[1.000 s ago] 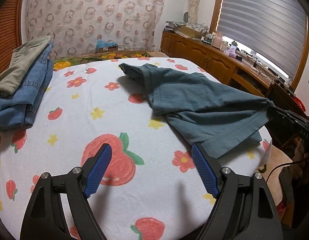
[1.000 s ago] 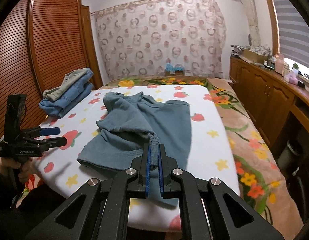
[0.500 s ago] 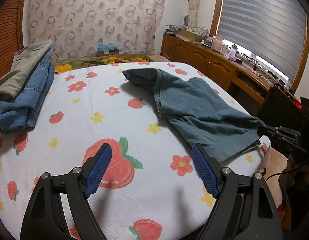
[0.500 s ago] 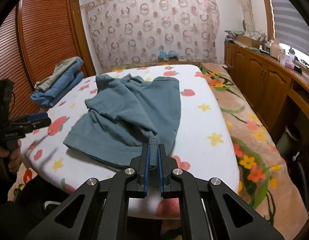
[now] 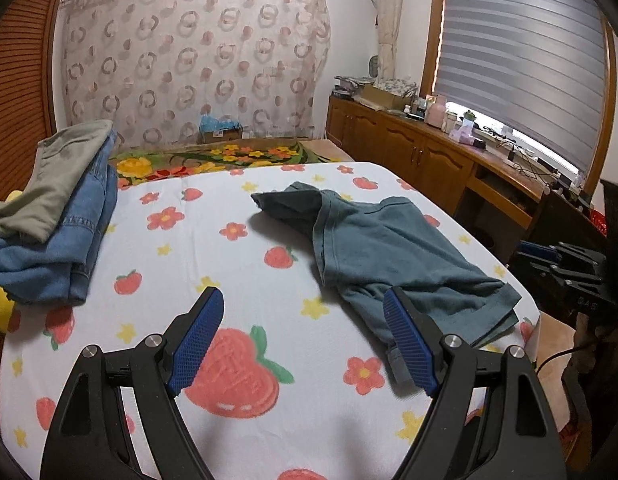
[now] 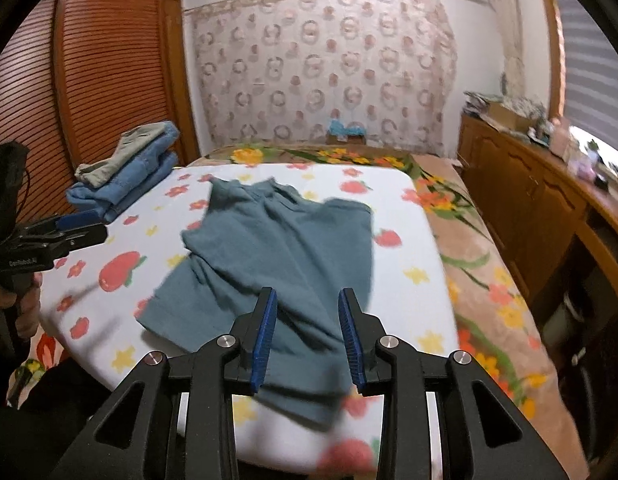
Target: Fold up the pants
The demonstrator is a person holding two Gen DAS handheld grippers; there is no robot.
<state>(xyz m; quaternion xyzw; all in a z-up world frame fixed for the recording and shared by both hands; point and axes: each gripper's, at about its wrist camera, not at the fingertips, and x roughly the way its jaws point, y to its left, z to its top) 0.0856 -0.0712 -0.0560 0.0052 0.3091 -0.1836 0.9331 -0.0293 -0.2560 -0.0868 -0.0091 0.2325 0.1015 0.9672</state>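
Rumpled teal pants [image 6: 293, 248], strawberry-print terry sheet [image 5: 237, 280]

Near hem of the teal pants [image 6: 277, 248] smeared by motion blur, partly hidden behind the right gripper [image 6: 307, 336]. Bed cover [image 6: 413, 240] print blurred at the front edge too. Small things on the sideboard [image 5: 437, 152] too tiny to name. Person's hand [image 6: 27, 304] cut off at the left edge.

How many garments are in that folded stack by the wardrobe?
2 visible: a khaki garment on top, blue denim beneath it, at the bed's far left corner. The denim may be more than one piece; folds hide that.
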